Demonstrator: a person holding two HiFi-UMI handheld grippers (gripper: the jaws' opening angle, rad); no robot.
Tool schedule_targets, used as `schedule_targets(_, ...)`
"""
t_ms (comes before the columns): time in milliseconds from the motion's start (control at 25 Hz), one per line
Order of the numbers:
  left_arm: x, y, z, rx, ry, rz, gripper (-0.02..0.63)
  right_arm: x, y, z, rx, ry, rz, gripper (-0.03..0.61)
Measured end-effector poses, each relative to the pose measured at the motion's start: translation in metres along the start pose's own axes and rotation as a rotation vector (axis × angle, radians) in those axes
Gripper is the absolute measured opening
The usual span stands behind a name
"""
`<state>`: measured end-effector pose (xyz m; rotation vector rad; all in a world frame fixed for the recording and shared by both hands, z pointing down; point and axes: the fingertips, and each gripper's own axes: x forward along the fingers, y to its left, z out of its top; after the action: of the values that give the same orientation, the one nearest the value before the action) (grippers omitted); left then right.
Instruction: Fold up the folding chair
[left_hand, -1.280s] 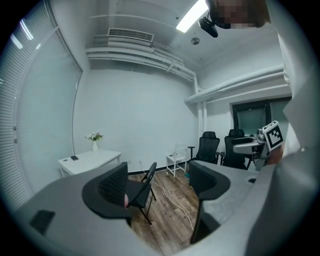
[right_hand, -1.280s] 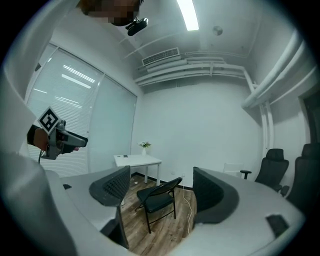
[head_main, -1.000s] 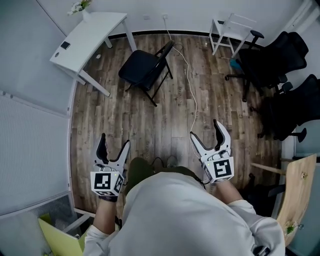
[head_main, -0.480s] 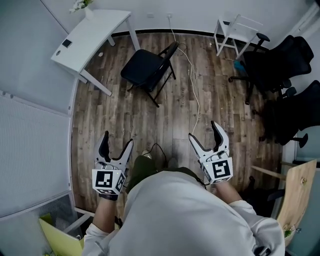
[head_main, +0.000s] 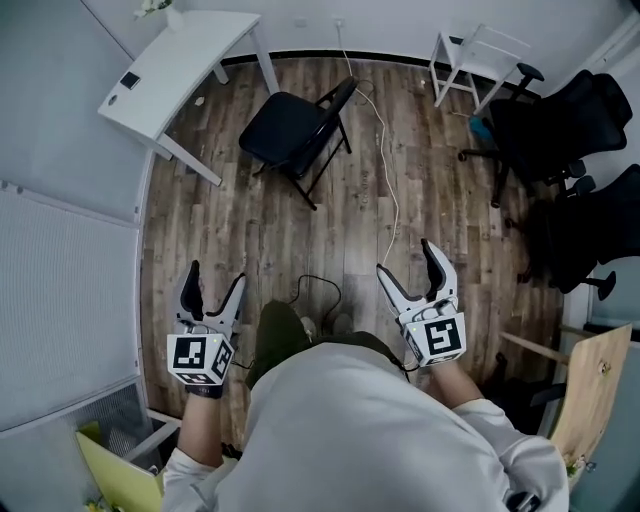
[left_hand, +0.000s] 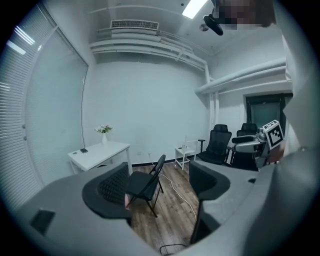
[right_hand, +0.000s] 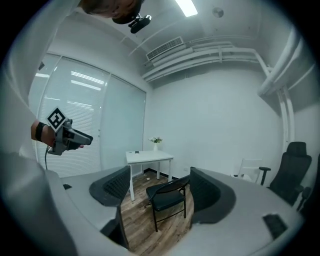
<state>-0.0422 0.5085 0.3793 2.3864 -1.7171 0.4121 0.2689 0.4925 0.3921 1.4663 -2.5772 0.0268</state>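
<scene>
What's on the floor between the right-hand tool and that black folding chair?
Only wood floor and a thin white cable, seen in the head view; the open right tool is far from the chair.

A white desk (head_main: 180, 60) and black office chairs (head_main: 555, 125) stand on wood-plank floor (head_main: 290, 240).

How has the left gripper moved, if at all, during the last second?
Yes. In the head view the left gripper has shifted slightly left, nearer the grey wall beside the wooden floor.
</scene>
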Motion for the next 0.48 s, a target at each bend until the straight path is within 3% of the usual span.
schedule_targets(240,0.018,0.022,0.012,0.036,0.0,0.004,0.385,0.033,-0.001,-0.001,0.011,0.013,0.012,0.379)
schedule_targets(480,0.075,0.07,0.003,0.034,0.008,-0.071,0.385,0.086,0.005,0.016,-0.038,0.009,-0.052,0.379)
